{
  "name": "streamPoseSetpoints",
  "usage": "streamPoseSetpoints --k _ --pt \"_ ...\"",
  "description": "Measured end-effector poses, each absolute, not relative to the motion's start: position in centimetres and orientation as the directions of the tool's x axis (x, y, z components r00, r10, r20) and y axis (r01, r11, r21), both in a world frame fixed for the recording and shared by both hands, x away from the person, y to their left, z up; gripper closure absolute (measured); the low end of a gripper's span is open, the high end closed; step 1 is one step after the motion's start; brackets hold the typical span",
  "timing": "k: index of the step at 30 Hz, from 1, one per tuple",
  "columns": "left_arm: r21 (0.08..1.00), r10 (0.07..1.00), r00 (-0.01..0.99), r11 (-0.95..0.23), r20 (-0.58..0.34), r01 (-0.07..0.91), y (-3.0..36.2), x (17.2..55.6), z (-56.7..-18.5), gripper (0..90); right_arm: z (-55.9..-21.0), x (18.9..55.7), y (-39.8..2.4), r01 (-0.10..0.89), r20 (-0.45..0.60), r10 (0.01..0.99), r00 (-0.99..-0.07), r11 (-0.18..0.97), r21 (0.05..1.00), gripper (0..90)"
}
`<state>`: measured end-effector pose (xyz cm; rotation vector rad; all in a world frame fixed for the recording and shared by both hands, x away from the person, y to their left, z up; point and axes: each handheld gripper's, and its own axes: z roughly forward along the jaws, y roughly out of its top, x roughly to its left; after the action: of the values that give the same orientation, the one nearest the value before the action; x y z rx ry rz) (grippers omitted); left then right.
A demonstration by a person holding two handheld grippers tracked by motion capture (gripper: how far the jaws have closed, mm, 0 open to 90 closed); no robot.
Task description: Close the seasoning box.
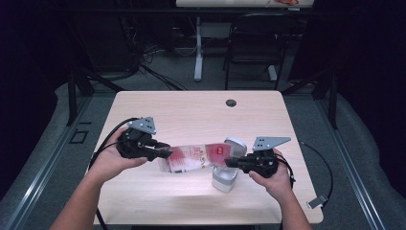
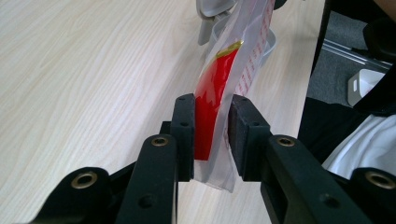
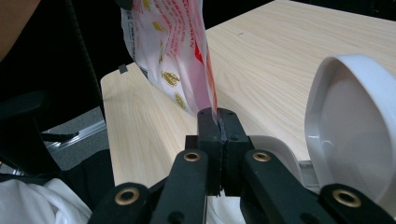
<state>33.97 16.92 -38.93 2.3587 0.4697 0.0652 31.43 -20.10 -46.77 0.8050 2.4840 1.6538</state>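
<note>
Pouch (image 1: 198,157) held off the counter (image 1: 191,110), stretched between both hands, near the front edge, about 6 o'clock from the counter's middle. Left hand-held gripper (image 1: 165,152) at 9 o'clock of the pouch: jaws partly open, its end between the pads (image 2: 184,126); grip uncertain. Right hand-held gripper (image 1: 229,163) at 3 o'clock, jaws clamped tight on the other end. White bin (image 1: 225,179), lid up, just under that end.

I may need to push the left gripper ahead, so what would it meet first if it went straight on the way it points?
The left gripper already has the red-and-clear plastic bag between its jaws. Going on along the bag, it would probably reach the white open-lidded bin next; depth is hard to judge.
</note>
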Motion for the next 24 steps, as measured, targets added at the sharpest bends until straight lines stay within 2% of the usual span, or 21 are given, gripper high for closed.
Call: streamPoseSetpoints --k 24 --pt "0.696 0.367 0.926 -0.645 -0.082 0.317 18.1 33.6 -41.5 71.9 -44.6 31.6 -19.0 0.345 0.158 0.442 -0.883 0.385 0.856 90.0"
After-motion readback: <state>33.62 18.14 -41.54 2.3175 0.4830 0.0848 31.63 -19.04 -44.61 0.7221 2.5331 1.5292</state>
